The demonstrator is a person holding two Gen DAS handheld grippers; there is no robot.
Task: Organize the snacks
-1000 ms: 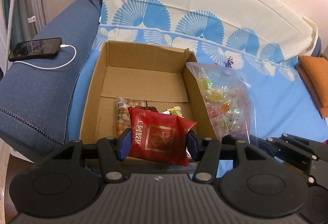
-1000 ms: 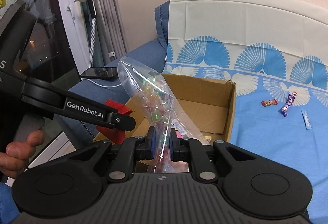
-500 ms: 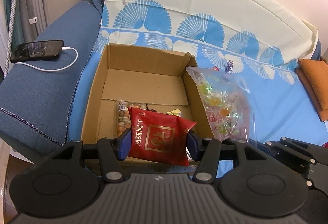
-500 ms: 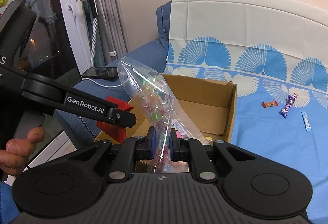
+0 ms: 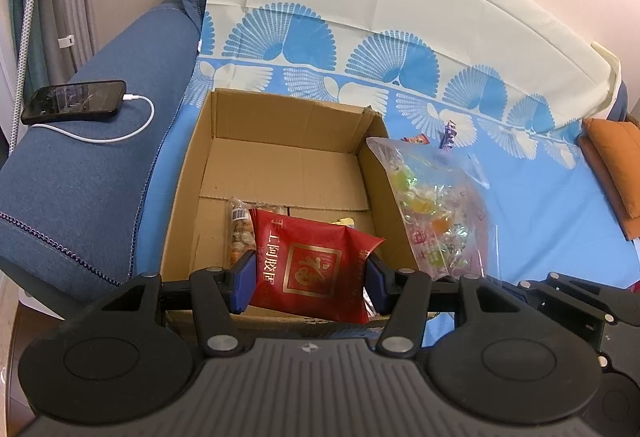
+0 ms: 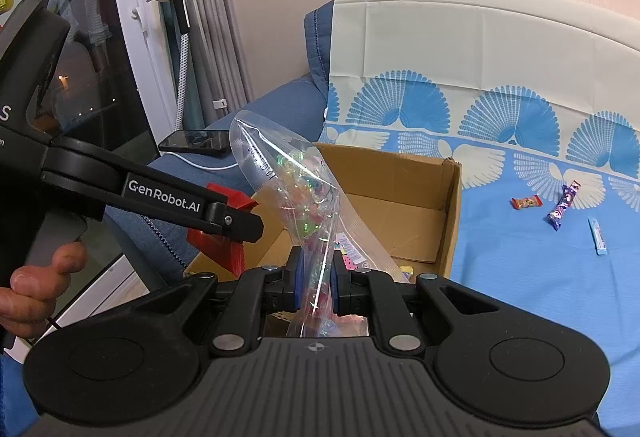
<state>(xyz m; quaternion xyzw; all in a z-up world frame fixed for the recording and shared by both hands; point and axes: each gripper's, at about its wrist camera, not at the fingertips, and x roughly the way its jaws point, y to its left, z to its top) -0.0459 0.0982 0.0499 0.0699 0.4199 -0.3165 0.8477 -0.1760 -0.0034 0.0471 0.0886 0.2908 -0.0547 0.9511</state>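
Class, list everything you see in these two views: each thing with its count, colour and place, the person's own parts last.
cardboard box: one, brown, open on the blue cover
red packet: one, red, above the box's near edge
candy bag: one, clear, over the box's right wall
nut packet: one, clear, inside the box
loose sweets: three, red, purple and blue, on the cover
phone: one, black, on the sofa arm, charging
cushion: one, orange, far right
left tool: black, holding the red packet
right tool: black, holding the candy bag
hand: one, on the left tool's handle

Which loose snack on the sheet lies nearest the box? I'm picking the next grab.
The red candy: it lies closest to the box; the purple wrapper and blue stick lie farther right.
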